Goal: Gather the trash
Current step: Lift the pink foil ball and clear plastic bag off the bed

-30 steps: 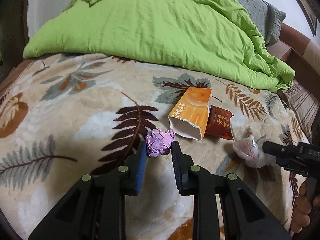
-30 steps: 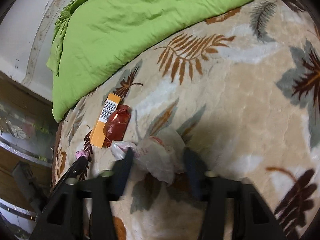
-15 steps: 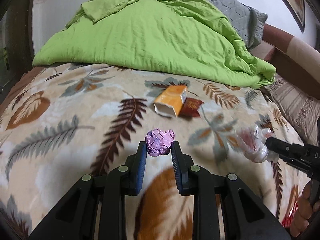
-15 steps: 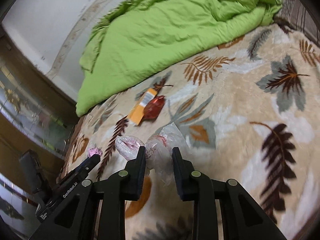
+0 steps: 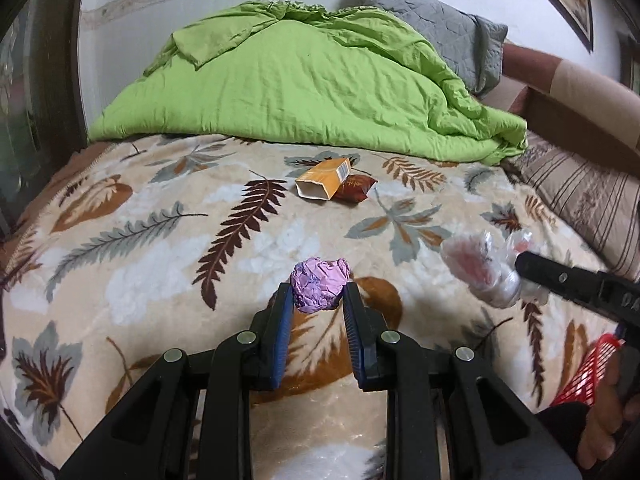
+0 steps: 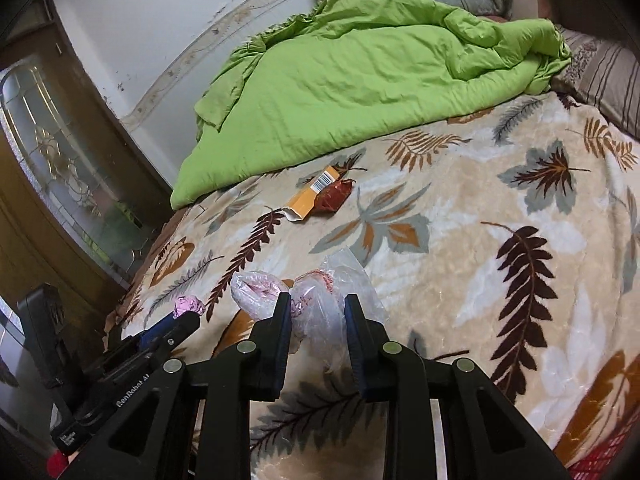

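the left gripper point(image 5: 318, 300) is clamped on a crumpled ball of lilac paper point(image 5: 319, 285), which sits pinched between the tips of its two blue-padded fingers point(image 5: 282, 330) and bulges out just beyond them, clear of the bed surface below. the right gripper point(image 6: 313, 312) is closed on a crinkled clear plastic bag with pink and red print point(image 6: 320, 312); its jaws have just been narrowing, and the film is squeezed between the pads. one puffed lobe of that bag spills out past the left finger of the right gripper, and a flat flap sticks up ahead of the right finger.

seen from the left wrist, the plastic bag hangs at the tip of the right gripper well off to the right of the left fingers, at about the same depth as the paper ball.

straight ahead of both pairs of fingers, well apart from them, an open orange cardboard carton with a barcode point(image 5: 325, 179) lies on its side on the cream plush blanket with brown and grey leaf print point(image 5: 160, 248). a dark red foil snack wrapper point(image 5: 354, 189) lies touching the carton's right side. beyond these is a rumpled lime-green duvet point(image 5: 304, 92).

low at the right of the left wrist view, a red plastic mesh basket point(image 5: 588, 376) shows beside the person's hand point(image 5: 600, 428) that holds the right gripper.
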Tool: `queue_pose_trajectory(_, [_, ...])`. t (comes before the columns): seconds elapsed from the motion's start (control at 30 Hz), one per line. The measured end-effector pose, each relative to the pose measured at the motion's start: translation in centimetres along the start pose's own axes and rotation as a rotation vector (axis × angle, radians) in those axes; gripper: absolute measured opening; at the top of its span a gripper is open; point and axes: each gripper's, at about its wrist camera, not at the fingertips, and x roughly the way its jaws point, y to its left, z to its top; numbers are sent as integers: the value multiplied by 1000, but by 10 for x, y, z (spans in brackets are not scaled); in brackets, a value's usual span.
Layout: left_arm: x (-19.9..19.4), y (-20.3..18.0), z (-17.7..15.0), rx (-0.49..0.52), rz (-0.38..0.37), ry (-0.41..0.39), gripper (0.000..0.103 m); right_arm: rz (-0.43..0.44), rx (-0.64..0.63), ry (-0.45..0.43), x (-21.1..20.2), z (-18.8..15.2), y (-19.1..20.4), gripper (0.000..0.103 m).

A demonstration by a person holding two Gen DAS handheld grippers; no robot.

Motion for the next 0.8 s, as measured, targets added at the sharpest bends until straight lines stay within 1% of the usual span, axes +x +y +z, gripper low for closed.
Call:
queue_pose_trajectory(0.03, [-3,5,-2,9,10,-6,24,1,-1,-7,-1,0,0,28])
queue_pose_trajectory(0.07, [17,-26,8,17,19,-10,24,5,-1,-10,-1,0,-1,28])
queue_pose_trajectory(0.13, [17,-29,7,38,43,-22,24,2,0,-10,0,1,-1,28])
queue_pose_trajectory(0.17, [31,-57,12,45,49,-24,24,-1,-2,-11,1,1,-1,28])
queue_pose_trajectory(0.3, [36,-86,10,73,64,-32,24,-4,-14,-14,1,1,1,28])
queue_pose_trajectory(0.57, [39,-117,8,85,74,-41,24,-6,-13,-15,2,0,2,28])
queue_pose_trajectory(0.8, [42,-124,10,86,69,-42,24,-6,-11,-14,2,0,1,28])
